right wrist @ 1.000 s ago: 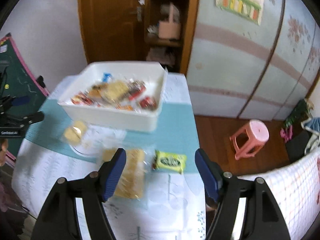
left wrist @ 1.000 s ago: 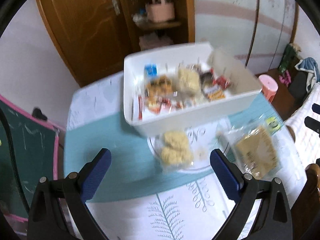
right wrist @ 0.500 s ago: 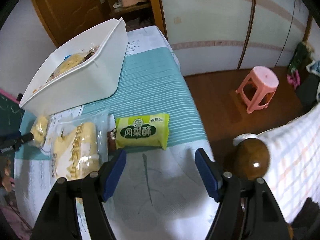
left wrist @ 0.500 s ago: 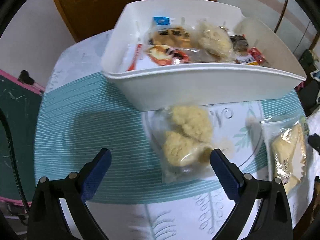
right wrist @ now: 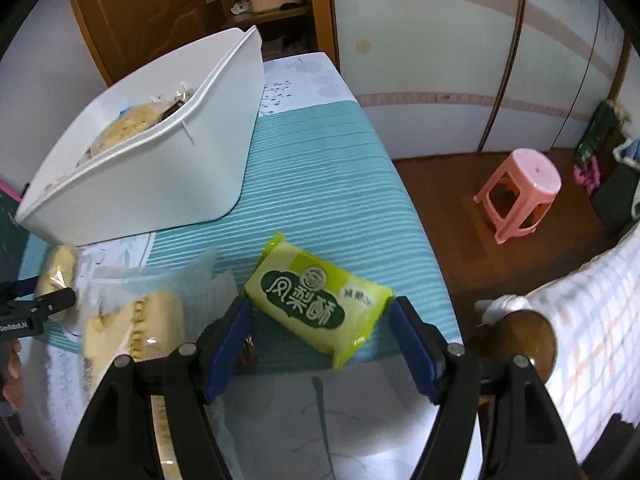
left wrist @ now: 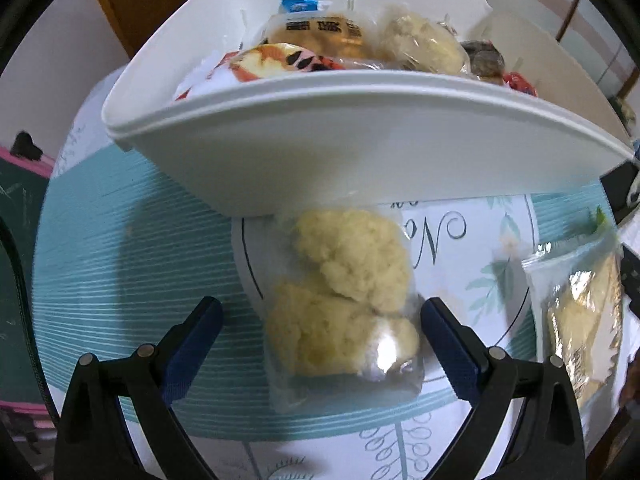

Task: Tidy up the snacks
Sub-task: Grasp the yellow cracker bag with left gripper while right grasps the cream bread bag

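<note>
Snacks on teal striped tablecloth [right wrist: 320, 184]. Left gripper [left wrist: 320, 320] jaws wide apart, straddling clear bag of pale puffs [left wrist: 344, 300] just below white bin [left wrist: 360, 152]. Right gripper [right wrist: 320, 332] jaws apart around yellow-green packet [right wrist: 320, 300], pads not pressing. Clear-wrapped cake [right wrist: 132, 328] beside it.

Right gripper [right wrist: 320, 336] held wide, jaws flanking green-yellow snack packet [right wrist: 318, 296] on teal cloth [right wrist: 320, 184]; white bin [right wrist: 160, 168] seen at ten o'clock, clear-wrapped cake [right wrist: 132, 328] at nine.
</note>
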`<action>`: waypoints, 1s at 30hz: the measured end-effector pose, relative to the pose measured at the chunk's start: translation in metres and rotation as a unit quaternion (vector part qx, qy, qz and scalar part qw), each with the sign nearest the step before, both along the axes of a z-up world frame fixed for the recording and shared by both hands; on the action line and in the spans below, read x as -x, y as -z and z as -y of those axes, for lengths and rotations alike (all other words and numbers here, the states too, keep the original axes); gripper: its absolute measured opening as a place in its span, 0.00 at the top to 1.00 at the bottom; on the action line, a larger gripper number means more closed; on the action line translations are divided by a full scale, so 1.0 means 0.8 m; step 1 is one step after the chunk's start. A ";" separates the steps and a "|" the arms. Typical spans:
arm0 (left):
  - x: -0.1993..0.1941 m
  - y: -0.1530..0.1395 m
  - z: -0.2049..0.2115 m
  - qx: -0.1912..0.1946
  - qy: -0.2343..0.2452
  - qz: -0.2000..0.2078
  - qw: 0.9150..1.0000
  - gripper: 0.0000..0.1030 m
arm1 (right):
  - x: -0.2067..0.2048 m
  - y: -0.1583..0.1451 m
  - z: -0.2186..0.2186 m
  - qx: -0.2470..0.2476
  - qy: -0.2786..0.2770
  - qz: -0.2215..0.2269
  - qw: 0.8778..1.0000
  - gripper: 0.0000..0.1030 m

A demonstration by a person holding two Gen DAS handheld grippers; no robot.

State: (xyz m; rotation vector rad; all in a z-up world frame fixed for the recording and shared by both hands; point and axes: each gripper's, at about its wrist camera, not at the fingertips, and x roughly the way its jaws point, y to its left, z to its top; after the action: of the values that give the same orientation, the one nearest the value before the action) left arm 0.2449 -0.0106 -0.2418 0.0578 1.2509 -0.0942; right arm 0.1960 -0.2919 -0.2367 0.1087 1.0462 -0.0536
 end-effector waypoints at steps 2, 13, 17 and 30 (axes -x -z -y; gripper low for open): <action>-0.001 0.000 -0.003 0.003 -0.003 0.002 1.000 0.04 | -0.001 0.003 -0.009 0.027 -0.009 0.006 1.000 0.31; 0.027 -0.006 -0.019 0.006 -0.017 0.021 1.000 0.21 | 0.027 -0.003 -0.039 0.024 -0.062 0.039 0.997 0.98; 0.045 -0.008 -0.021 0.005 -0.017 0.026 0.999 0.27 | 0.046 -0.004 -0.065 0.000 -0.072 0.041 0.997 0.96; 0.104 -0.007 -0.033 0.008 -0.010 0.035 0.999 0.36 | 0.077 -0.009 -0.087 -0.265 -0.098 -0.019 0.959 0.49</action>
State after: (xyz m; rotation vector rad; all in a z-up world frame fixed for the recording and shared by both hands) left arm 0.1617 0.0160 -0.2363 0.0346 1.1813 -0.0831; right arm 0.1345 -0.2222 -0.2292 0.4901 1.0852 0.4087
